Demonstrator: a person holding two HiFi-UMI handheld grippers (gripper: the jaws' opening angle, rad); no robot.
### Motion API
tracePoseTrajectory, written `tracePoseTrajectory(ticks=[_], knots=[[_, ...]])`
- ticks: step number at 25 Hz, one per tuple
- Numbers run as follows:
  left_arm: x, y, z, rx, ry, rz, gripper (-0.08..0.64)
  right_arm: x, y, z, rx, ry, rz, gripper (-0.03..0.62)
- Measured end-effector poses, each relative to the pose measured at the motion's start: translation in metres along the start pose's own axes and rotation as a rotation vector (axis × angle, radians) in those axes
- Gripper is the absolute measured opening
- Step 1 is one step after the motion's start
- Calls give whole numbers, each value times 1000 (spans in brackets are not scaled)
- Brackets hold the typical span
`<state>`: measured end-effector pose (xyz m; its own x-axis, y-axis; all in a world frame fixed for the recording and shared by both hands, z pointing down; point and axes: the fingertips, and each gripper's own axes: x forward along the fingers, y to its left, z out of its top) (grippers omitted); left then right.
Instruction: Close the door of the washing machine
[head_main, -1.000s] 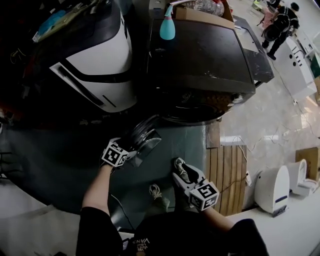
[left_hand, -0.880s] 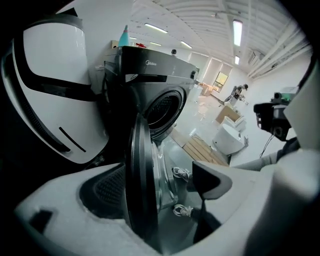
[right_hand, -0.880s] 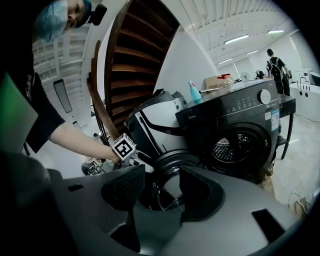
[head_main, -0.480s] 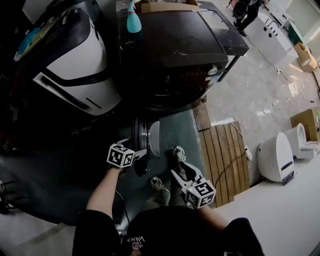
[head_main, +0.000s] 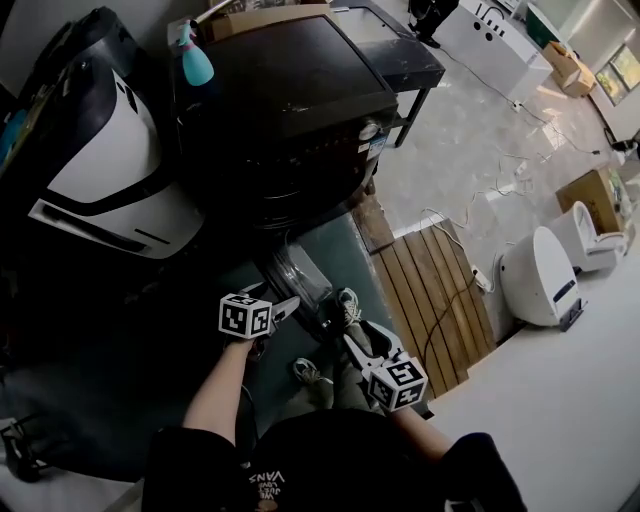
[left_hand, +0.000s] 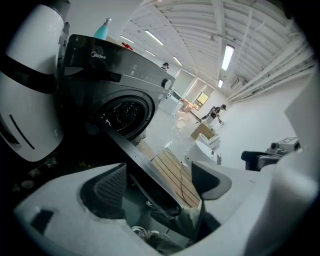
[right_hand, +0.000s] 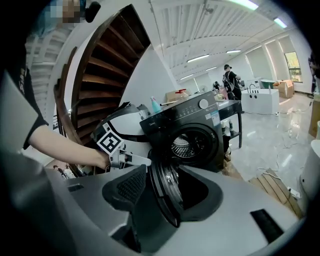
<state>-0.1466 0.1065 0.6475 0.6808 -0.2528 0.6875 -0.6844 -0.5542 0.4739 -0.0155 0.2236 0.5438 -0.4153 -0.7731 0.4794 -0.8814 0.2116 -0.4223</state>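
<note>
Test hall: washing machine (head_main: 290, 100), loose toilets (head_main: 540, 275)

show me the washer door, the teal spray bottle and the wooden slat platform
round glass washing machine door (head_main: 300, 275), head view, its window
teal plastic spray bottle (head_main: 196, 64), head view, its body
wooden slatted platform (head_main: 428, 300), head view, middle slats

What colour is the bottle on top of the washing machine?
The bottle is teal; the head view shows it best.

Black washing machine (head_main: 290, 100), teal bottle (head_main: 195, 62)
</note>
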Motion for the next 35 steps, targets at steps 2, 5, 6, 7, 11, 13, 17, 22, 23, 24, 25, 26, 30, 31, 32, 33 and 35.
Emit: tracePoseTrajectory(ticks=[2, 5, 6, 7, 11, 13, 17, 22, 23, 24, 25, 26, 30, 31, 32, 33, 35], knots=[[11, -7, 11, -15, -4, -13, 413, 6, -14, 5, 0, 4, -19, 199], [28, -15, 27, -43, -2, -21, 413, 16, -36, 14, 6, 13, -42, 196], [33, -17, 33, -50, -1, -23, 413, 19, -44, 17, 10, 20, -49, 193], [39, -20, 38, -55, -1, -26, 412, 23, -52, 21, 19, 25, -56, 193], [61, -24, 62, -66, -2, -25, 387, 40, -89, 38, 38, 54, -73, 189], [71, -25, 74, -59, 5, -18, 367, 48, -107, 44, 34, 74, -78, 186], [92, -25, 96, -12, 26, 10, 340, 64, -140, 61, 35, 94, -81, 163], [112, -14, 124, 9, 33, 79, 255, 87, -179, 75, 21, 131, -86, 99], [115, -11, 128, 15, 33, 99, 237, 92, -185, 77, 16, 140, -82, 85], [118, -8, 133, 18, 31, 117, 213, 97, -191, 79, 9, 151, -80, 68], [121, -5, 137, 17, 26, 134, 192, 102, -197, 81, 2, 161, -79, 54], [124, -1, 142, 12, 17, 150, 170, 108, -204, 83, -3, 171, -80, 40], [131, 14, 159, -22, -23, 218, 79, 138, -228, 89, -12, 201, -86, 2], [133, 18, 163, -31, -30, 236, 47, 146, -233, 91, -13, 207, -85, 2], [134, 22, 166, -40, -36, 247, 20, 155, -237, 93, -15, 213, -83, 0], [135, 25, 169, -49, -41, 252, 12, 164, -239, 95, -19, 216, -80, 1], [138, 28, 174, -55, -50, 252, 11, 179, -242, 101, -28, 218, -78, 1]])
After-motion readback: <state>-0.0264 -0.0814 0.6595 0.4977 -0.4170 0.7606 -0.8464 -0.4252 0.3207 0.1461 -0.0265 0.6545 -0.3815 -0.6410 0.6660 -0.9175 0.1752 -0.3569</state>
